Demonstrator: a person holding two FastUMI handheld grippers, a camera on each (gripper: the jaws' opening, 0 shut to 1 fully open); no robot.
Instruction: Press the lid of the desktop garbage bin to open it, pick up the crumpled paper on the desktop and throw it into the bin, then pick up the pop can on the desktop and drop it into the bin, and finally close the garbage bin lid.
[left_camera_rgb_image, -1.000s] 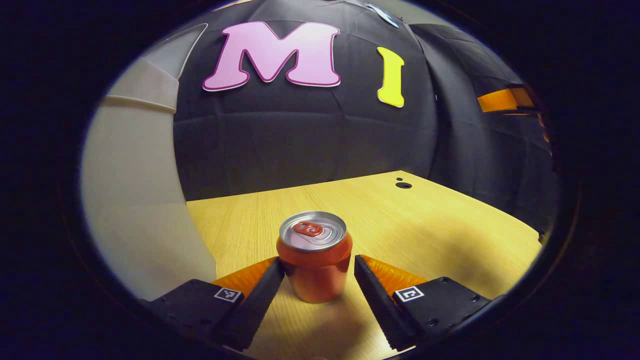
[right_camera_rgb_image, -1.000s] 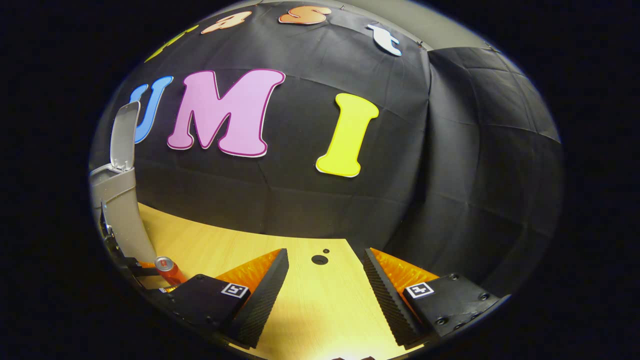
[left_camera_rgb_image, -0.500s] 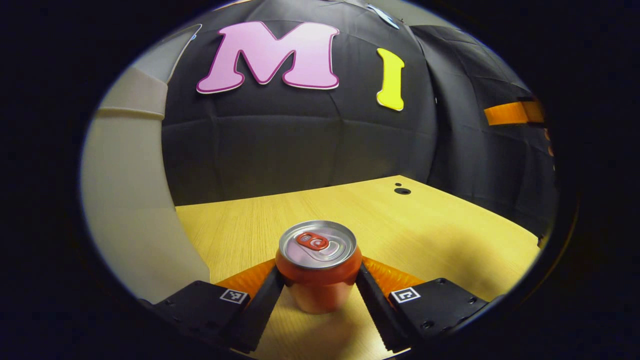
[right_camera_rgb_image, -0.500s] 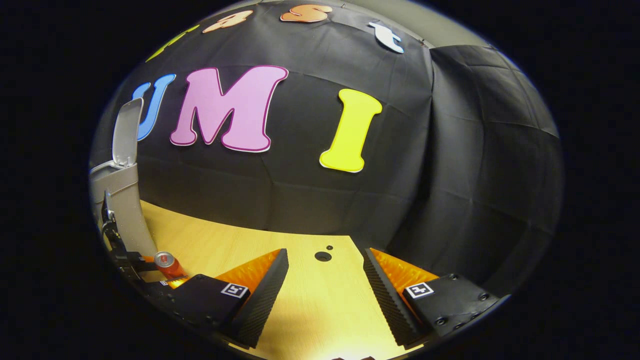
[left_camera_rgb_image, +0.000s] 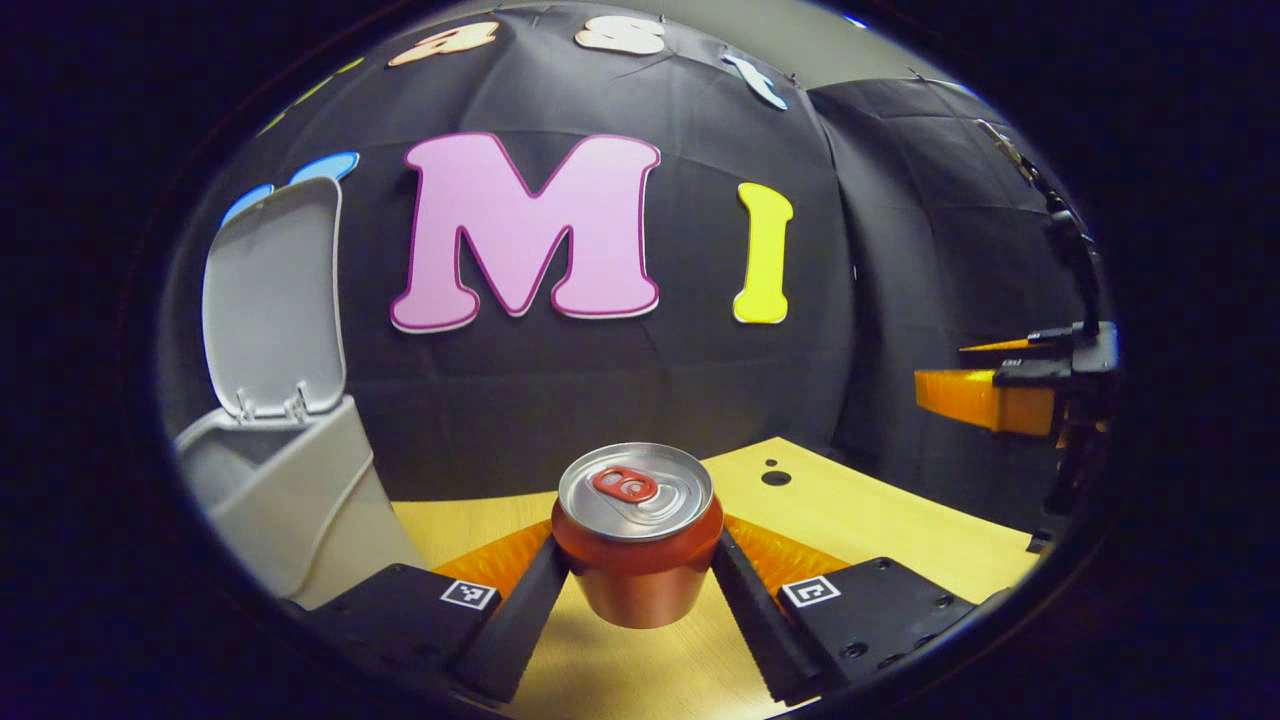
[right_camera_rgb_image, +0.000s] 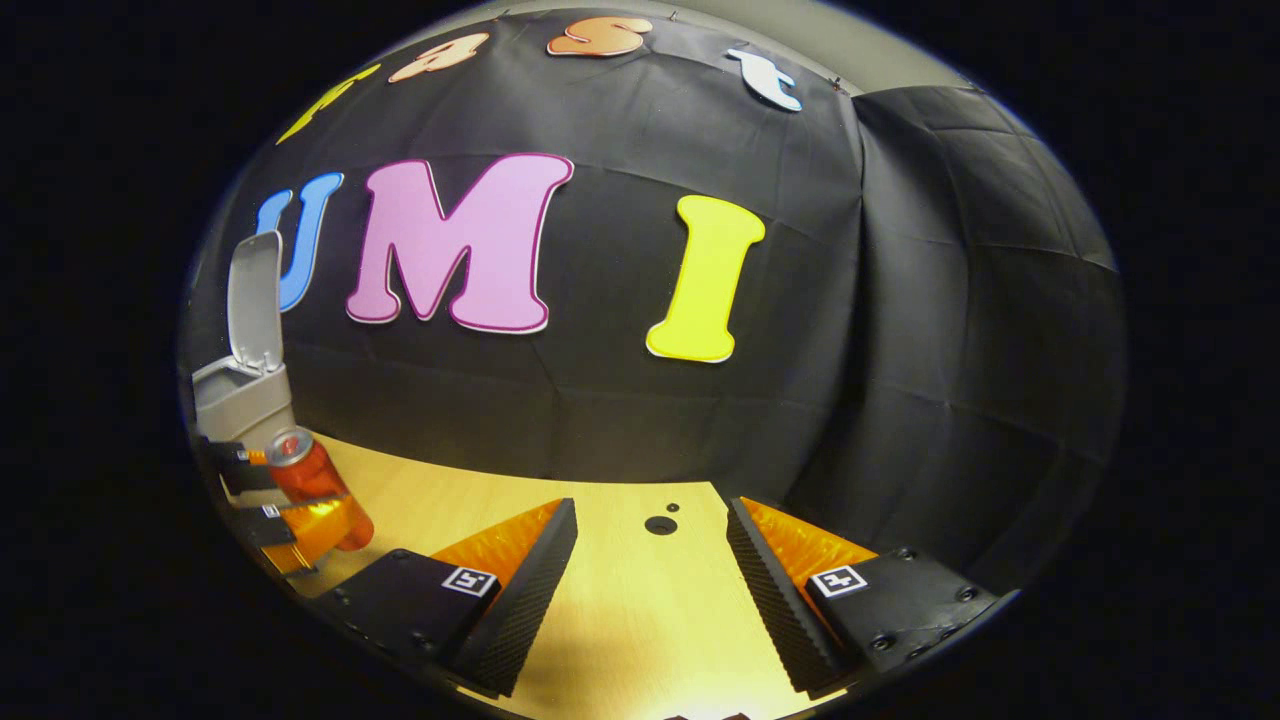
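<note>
Wooden desktop (left_camera_rgb_image: 880, 520) scene: the left gripper (left_camera_rgb_image: 637, 560), clamped on the red pop can (left_camera_rgb_image: 637, 545), holds it aloft; the grey bin (left_camera_rgb_image: 290, 490) at nine o'clock stands lid (left_camera_rgb_image: 272, 295) up; the right gripper (right_camera_rgb_image: 652, 570) waits, jaws apart and empty. Dropping the can and closing the lid appear to remain.

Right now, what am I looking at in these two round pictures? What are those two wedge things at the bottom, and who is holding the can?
A person holds a grabbing tool in each hand, and a small camera rides on each one. The wedges are that tool's two fingers. In the left gripper view, the left tool squeezes the red pop can and holds it above the wooden table. The grey bin stands to the left with its lid up. In the right gripper view, the right tool is open with nothing in it, over the table.
</note>
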